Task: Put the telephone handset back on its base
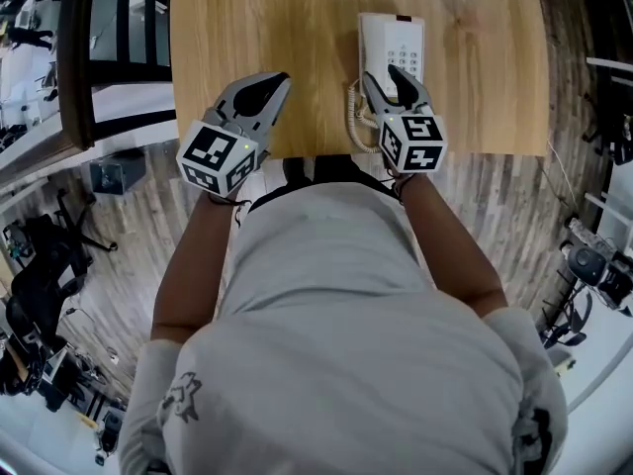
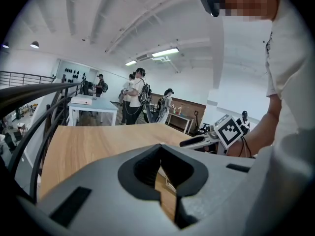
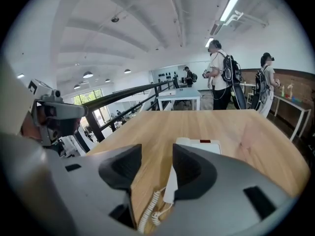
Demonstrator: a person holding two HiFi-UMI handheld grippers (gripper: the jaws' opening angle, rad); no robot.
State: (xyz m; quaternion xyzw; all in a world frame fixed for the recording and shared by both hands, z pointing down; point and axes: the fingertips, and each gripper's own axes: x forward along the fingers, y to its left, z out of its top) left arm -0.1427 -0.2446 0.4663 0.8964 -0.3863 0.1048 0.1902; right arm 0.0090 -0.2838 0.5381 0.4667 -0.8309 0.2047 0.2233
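A white telephone base with a keypad lies on the wooden table, near its front edge. The white handset lies along the base's left side, and its coiled cord loops toward the table edge. My right gripper hovers just over the handset's near end, open, its pads touching nothing. In the right gripper view the handset and cord show between the parted jaws of the right gripper, with the base beyond. My left gripper is shut and empty over bare table, left of the phone.
The table's front edge runs just below both grippers. A dark railing borders the left side. Several people stand far beyond the table beside a white desk. The left gripper view shows the bare tabletop.
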